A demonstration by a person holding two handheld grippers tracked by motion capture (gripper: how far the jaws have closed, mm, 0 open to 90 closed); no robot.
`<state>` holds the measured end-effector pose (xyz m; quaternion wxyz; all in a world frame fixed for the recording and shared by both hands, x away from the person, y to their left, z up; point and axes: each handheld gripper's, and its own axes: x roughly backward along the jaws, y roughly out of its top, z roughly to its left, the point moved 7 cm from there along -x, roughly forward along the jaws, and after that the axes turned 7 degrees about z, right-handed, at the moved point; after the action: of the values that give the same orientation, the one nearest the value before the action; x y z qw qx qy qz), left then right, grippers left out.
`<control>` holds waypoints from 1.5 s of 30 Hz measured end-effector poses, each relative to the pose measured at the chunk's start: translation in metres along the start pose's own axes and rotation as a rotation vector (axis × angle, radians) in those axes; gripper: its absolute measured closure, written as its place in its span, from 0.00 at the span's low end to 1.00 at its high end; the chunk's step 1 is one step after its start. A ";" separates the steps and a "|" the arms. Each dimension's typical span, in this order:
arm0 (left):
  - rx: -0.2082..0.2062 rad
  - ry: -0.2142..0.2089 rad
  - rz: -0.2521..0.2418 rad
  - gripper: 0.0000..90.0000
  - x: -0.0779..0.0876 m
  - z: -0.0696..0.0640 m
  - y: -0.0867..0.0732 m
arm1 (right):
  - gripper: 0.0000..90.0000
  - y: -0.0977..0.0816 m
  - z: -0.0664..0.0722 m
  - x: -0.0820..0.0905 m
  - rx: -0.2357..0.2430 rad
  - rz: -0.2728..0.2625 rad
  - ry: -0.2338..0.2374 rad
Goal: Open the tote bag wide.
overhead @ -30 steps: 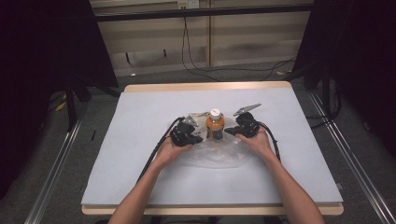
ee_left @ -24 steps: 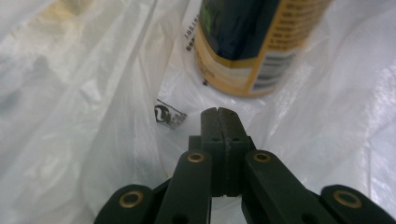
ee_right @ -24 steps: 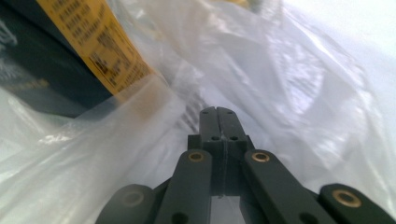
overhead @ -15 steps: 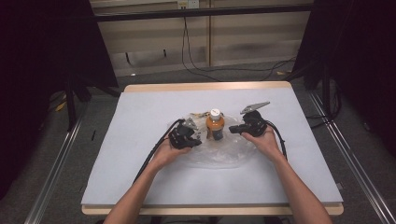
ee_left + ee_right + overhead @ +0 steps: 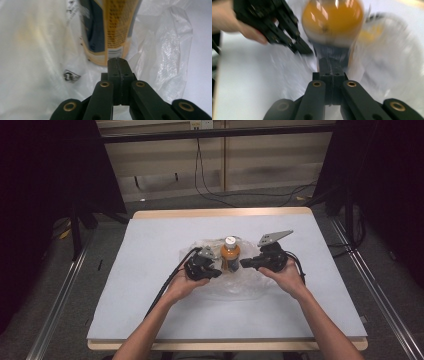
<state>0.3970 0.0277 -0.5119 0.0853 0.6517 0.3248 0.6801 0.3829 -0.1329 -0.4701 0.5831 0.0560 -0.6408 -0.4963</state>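
Grey table (image 5: 150, 320), broad bare margins around bottle (image 5: 230, 255) on bag (image 5: 240, 285), each hand-held gripper (image 5: 216, 271) (image 5: 245, 263) pressed together, empty.

A recording lab or test studio: a wood-edged table (image 5: 150, 215) under a pale grey mat (image 5: 150, 285) stands between black curtains (image 5: 55, 175), metal floor rails (image 5: 60, 295) along both sides, cables (image 5: 210, 185) trailing over the floor beyond its far edge.
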 end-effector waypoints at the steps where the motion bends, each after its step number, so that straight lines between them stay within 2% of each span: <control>1: 0.012 -0.005 -0.008 1.00 -0.003 -0.001 0.000 | 1.00 -0.005 -0.004 -0.007 -0.019 0.016 0.006; 4: 0.023 -0.022 -0.019 1.00 -0.010 -0.003 0.000 | 1.00 -0.015 -0.018 -0.024 -0.058 0.052 -0.006; 5: 0.016 -0.030 -0.012 1.00 -0.011 -0.004 -0.001 | 1.00 -0.018 -0.024 -0.032 -0.060 0.076 -0.028; 7: -0.011 -0.028 0.026 1.00 -0.016 -0.008 -0.003 | 1.00 -0.026 -0.033 -0.042 -0.087 0.108 -0.032; 8: -0.017 -0.037 0.019 1.00 -0.016 -0.011 -0.004 | 1.00 -0.031 -0.038 -0.046 -0.091 0.130 -0.045; 9: -0.017 -0.034 0.020 1.00 -0.016 -0.013 -0.005 | 1.00 -0.035 -0.041 -0.047 -0.096 0.137 -0.038; 10: -0.023 -0.037 0.033 1.00 -0.014 -0.015 -0.007 | 1.00 -0.036 -0.042 -0.046 -0.115 0.119 -0.018; 12: -0.031 -0.036 0.047 1.00 -0.010 -0.018 -0.012 | 1.00 -0.041 -0.048 -0.040 -0.123 0.111 -0.037; 15: -0.045 -0.037 0.043 1.00 -0.006 -0.025 -0.020 | 1.00 -0.048 -0.052 -0.030 -0.124 0.129 -0.075; 17: -0.056 -0.050 0.047 1.00 -0.003 -0.030 -0.023 | 1.00 -0.053 -0.052 -0.025 -0.118 0.134 -0.084; 19: -0.072 -0.058 0.061 1.00 -0.001 -0.035 -0.026 | 1.00 -0.055 -0.050 -0.021 -0.090 0.161 -0.119; 21: -0.086 -0.066 0.056 1.00 0.000 -0.040 -0.026 | 1.00 -0.056 -0.048 -0.018 -0.075 0.190 -0.123; 22: -0.086 -0.074 0.061 1.00 0.000 -0.041 -0.025 | 1.00 -0.055 -0.047 -0.017 -0.083 0.182 -0.112; 23: -0.079 -0.071 0.042 1.00 0.001 -0.042 -0.023 | 1.00 -0.053 -0.047 -0.016 -0.090 0.170 -0.106; 24: -0.093 -0.070 0.042 1.00 0.005 -0.040 -0.020 | 1.00 -0.050 -0.047 -0.015 -0.093 0.144 -0.093; 25: -0.083 -0.066 0.014 1.00 0.007 -0.040 -0.015 | 1.00 -0.045 -0.046 -0.014 -0.101 0.121 -0.072; 28: -0.067 -0.063 -0.011 1.00 0.014 -0.038 0.000 | 1.00 -0.030 -0.044 -0.013 -0.096 0.083 -0.048; 30: -0.056 -0.071 0.004 1.00 0.012 -0.035 0.007 | 1.00 -0.020 -0.042 -0.014 -0.085 0.076 -0.037; 32: -0.038 -0.060 0.039 1.00 0.005 -0.032 0.011 | 1.00 -0.011 -0.041 -0.016 -0.069 0.084 -0.031; 34: -0.044 -0.067 0.048 1.00 -0.001 -0.034 0.014 | 1.00 -0.004 -0.041 -0.020 -0.065 0.097 -0.031; 36: -0.052 -0.069 0.067 1.00 -0.007 -0.038 0.014 | 1.00 -0.001 -0.040 -0.026 -0.060 0.117 -0.006; 39: -0.074 -0.072 0.100 1.00 -0.014 -0.044 0.013 | 1.00 -0.001 -0.042 -0.039 -0.050 0.171 -0.007; 41: -0.091 -0.069 0.117 1.00 -0.018 -0.047 0.013 | 1.00 -0.002 -0.046 -0.046 -0.044 0.201 0.012; 42: -0.112 -0.065 0.137 1.00 -0.018 -0.048 0.012 | 1.00 -0.001 -0.048 -0.050 -0.054 0.218 0.019; 45: -0.119 -0.062 0.158 1.00 -0.021 -0.051 0.010 | 1.00 0.000 -0.052 -0.058 -0.053 0.295 0.040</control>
<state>0.3548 -0.0083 -0.5204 0.0798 0.6897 0.2283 0.6825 0.4427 -0.1247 -0.5190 0.6637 -0.0441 -0.6169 -0.4207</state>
